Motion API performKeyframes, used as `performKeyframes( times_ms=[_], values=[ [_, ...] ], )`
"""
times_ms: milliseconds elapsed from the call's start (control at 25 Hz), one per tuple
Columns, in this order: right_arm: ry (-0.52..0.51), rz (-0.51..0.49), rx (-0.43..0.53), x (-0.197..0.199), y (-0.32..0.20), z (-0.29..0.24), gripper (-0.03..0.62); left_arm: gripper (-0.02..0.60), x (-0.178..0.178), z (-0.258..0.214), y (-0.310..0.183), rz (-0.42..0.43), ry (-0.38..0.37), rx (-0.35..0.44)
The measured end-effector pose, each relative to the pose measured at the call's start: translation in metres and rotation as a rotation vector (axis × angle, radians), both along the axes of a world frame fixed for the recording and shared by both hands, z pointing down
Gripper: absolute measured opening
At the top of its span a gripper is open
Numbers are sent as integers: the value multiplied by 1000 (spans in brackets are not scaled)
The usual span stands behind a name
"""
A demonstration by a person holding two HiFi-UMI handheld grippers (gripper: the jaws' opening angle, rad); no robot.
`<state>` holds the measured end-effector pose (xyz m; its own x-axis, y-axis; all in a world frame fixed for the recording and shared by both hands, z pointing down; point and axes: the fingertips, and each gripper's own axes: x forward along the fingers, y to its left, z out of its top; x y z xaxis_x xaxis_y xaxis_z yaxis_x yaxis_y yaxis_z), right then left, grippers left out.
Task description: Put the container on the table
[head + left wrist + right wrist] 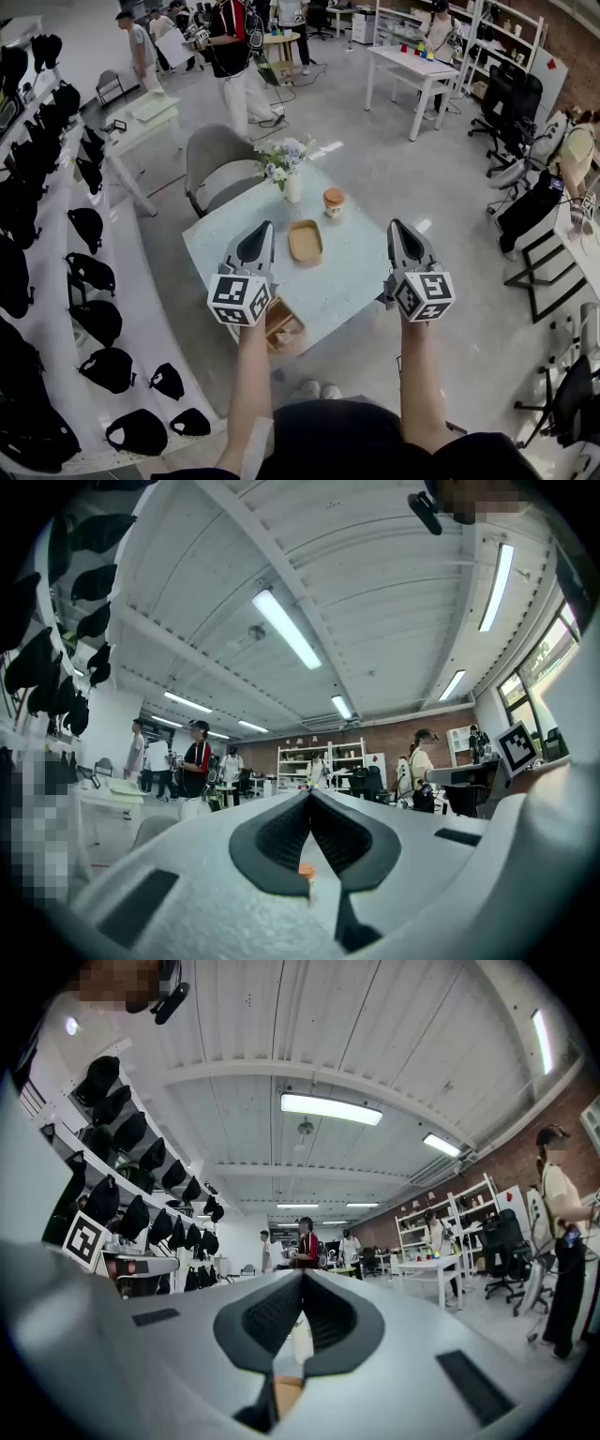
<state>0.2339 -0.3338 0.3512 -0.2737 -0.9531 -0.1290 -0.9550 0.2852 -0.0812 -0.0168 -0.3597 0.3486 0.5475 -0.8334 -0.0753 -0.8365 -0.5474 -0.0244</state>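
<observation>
A shallow tan container point(305, 241) lies on the pale speckled table point(356, 272), between my two grippers and apart from both. My left gripper point(266, 225) is held level above the table's left part, its jaws shut with nothing in them; in the left gripper view the left gripper point(309, 792) has its tips meeting. My right gripper point(394, 223) hovers over the table's right part, also shut and empty, and its tips meet in the right gripper view point(302, 1272).
On the table's far side stand an orange-lidded cup point(334, 202) and a white vase of flowers point(286, 169). A small wooden box point(283, 328) sits at the near edge. A grey chair point(217, 164) stands behind. Shelves of black caps point(89, 272) run along the left.
</observation>
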Motion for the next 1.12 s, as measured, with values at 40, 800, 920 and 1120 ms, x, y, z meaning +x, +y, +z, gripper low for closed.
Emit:
performKeyframes(
  times_ms=[40, 800, 920, 1120],
  values=[
    [1, -1, -3, -1, 3, 2, -2, 8, 0, 2, 2, 1, -1, -2],
    [8, -5, -37, -6, 6, 15, -2, 8, 5, 14, 6, 6, -34, -19],
    [4, -4, -42, -5, 5, 18, -2, 8, 5, 15, 5, 6, -35, -22],
    [-1, -2, -48, -3, 4, 19, -2, 8, 7, 16, 4, 7, -39, -22]
  ],
)
